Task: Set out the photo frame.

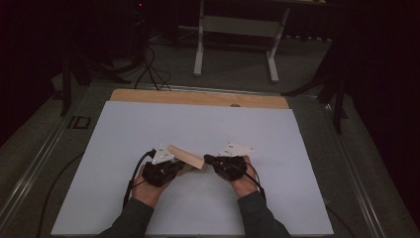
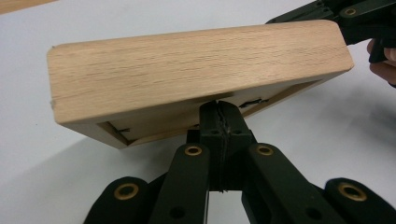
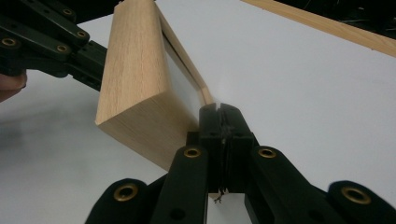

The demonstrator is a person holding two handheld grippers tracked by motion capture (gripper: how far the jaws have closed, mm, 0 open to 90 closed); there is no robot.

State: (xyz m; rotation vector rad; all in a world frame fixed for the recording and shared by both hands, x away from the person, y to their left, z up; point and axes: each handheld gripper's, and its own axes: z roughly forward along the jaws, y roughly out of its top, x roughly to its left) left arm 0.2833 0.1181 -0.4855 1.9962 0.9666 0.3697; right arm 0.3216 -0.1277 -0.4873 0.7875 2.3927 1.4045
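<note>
So both grippers have hold of the same wooden frame [image 1: 187,157], which sits near the middle of the tabletop [image 1: 247,129], a bit toward 6 o'clock. The left gripper [image 1: 174,165] pinches its edge from the 8 o'clock side, jaws squeezed tight on the frame's lip in the left gripper view. The right gripper [image 1: 208,159] is clamped on the opposite end, at 3 o'clock. The frame is tilted, lifted off the white surface.
</note>
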